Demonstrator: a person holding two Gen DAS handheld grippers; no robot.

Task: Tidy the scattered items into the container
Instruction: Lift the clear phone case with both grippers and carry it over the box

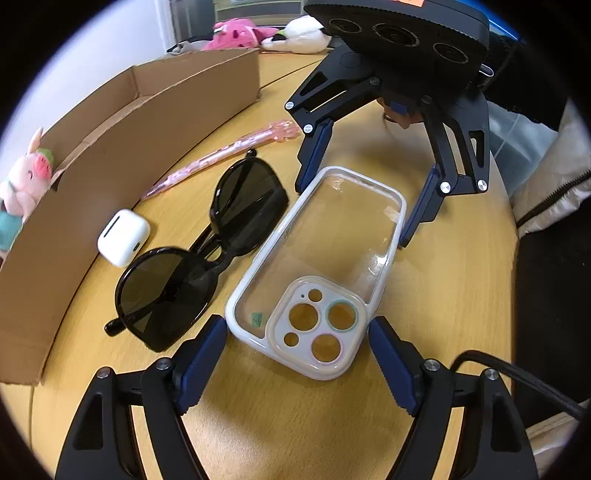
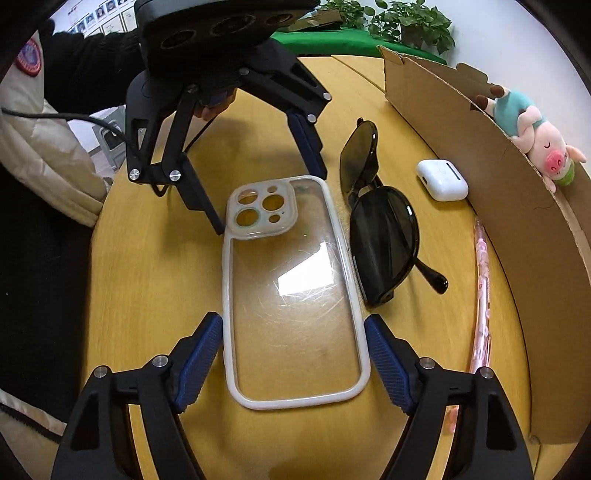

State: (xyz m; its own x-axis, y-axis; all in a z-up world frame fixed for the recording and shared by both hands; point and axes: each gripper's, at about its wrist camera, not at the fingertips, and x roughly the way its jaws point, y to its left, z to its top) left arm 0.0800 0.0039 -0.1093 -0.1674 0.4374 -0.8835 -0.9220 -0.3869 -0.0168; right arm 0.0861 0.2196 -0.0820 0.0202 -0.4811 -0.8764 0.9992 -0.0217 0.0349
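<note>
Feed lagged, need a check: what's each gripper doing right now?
Left gripper: open, straddling the camera end of the phone case, not gripping.
Right gripper: open, straddling its other end, not gripping.

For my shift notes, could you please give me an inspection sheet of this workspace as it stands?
Surface: round wooden table.
Job's things: clear phone case, black sunglasses, white earbud case and pink pen lie outside the cardboard box.
Clutter: pig plush on box edge.
Grippers: left hand-held gripper and right hand-held gripper straddle the case's ends, open.
Cables: black cable.
Surroundings: plants, plush toys.
</note>
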